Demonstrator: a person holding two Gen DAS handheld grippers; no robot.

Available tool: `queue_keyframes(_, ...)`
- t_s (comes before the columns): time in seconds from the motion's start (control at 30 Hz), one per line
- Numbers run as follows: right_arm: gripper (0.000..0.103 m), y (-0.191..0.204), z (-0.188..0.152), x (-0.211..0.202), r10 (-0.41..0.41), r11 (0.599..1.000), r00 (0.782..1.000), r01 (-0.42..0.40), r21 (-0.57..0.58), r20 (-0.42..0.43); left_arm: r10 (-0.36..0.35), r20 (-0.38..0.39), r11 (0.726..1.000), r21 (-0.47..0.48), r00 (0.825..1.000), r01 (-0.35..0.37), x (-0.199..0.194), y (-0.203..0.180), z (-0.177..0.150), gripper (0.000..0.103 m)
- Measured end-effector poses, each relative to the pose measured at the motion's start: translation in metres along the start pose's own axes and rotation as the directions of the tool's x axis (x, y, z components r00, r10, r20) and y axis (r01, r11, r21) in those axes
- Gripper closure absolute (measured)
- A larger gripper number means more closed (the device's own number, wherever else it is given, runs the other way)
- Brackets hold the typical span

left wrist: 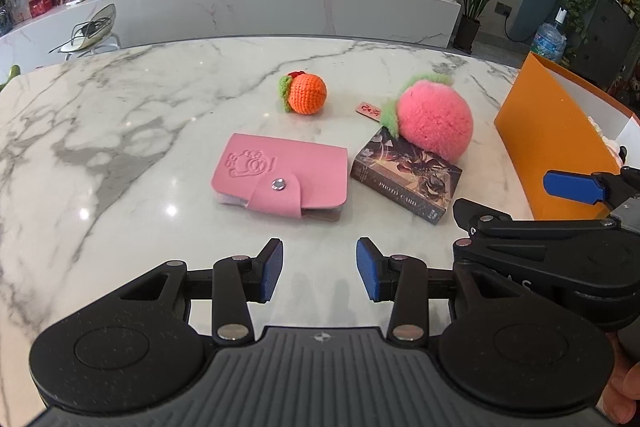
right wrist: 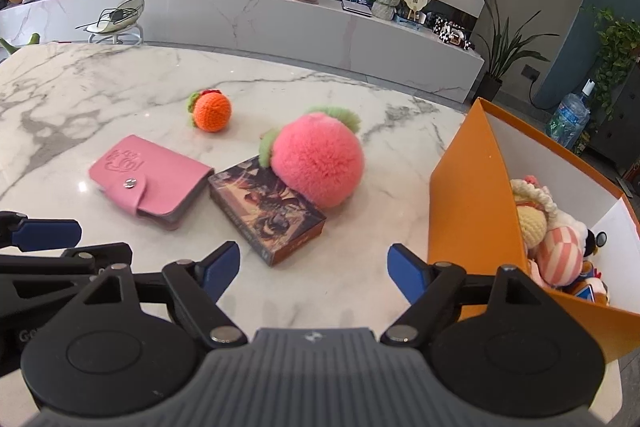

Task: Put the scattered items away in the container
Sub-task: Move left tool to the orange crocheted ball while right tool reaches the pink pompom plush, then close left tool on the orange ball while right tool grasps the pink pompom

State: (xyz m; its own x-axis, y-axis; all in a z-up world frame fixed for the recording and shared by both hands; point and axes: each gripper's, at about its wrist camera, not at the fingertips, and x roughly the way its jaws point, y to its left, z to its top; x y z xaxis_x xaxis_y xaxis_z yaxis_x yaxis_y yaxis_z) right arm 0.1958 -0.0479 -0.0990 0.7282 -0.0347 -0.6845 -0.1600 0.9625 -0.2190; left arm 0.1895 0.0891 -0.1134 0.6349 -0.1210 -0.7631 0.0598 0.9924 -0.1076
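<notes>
facing pink card wallet (left wrist: 280, 177), left gripper (left wrist: 319, 269) nearer, jaws narrowly apart, empty; right gripper (right wrist: 314, 273) wide, empty, photo card box (right wrist: 266, 209) ahead; orange box (right wrist: 472, 195) right.

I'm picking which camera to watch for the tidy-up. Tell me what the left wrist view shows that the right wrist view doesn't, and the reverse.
Left wrist only: a small red tag beside the pink plush peach.

Right wrist only: the orange box interior, with soft toys already inside.

Both: the marble table, pink card wallet, photo card box with the peach leaning on it, and crochet orange.
</notes>
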Motion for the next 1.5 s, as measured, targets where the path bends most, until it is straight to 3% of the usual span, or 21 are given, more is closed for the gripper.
queue_keyframes(0.3, 0.019, -0.011, 0.011, 0.032, 0.016, 0.998, 0.998, -0.019, 0.052, 0.063, -0.008, 0.079, 1.000, -0.013, 0.997, 0.009, 0.022, 0.007, 0.019, 0.048)
queue_keyframes(0.53, 0.017, -0.016, 0.030, 0.057, 0.044, 0.990, 0.992, -0.058, 0.126, 0.115, 0.025, 0.138, 1.000, -0.003, 0.990, -0.025, 0.039, 0.015, 0.045, 0.042)
queue_keyframes(0.8, 0.017, -0.027, 0.046, 0.089, 0.027, 0.978, 0.991, -0.053, 0.201, 0.132, 0.064, 0.194, 0.997, 0.038, 0.979, -0.073, 0.074, 0.015, 0.072, 0.030)
queue_keyframes(0.93, 0.016, -0.035, 0.047, 0.104, 0.056, 0.964, 0.990, -0.086, 0.251, 0.127, 0.084, 0.217, 0.993, 0.068, 0.972, -0.101, 0.092, 0.012, 0.081, 0.029)
queue_keyframes(1.07, 0.016, -0.036, 0.044, 0.117, 0.067, 0.958, 0.990, -0.099, 0.268, 0.124, 0.086, 0.219, 0.991, 0.079, 0.972, -0.105, 0.110, 0.013, 0.088, 0.024)
queue_keyframes(1.37, 0.016, -0.038, 0.041, 0.137, 0.081, 0.954, 0.990, -0.110, 0.280, 0.114, 0.087, 0.194, 0.993, 0.066, 0.977, -0.101, 0.133, 0.017, 0.094, 0.024)
queue_keyframes(1.5, 0.016, -0.036, 0.040, 0.145, 0.089, 0.949, 0.991, -0.115, 0.293, 0.098, 0.069, 0.163, 0.996, 0.050, 0.984, -0.078, 0.137, 0.022, 0.097, 0.031)
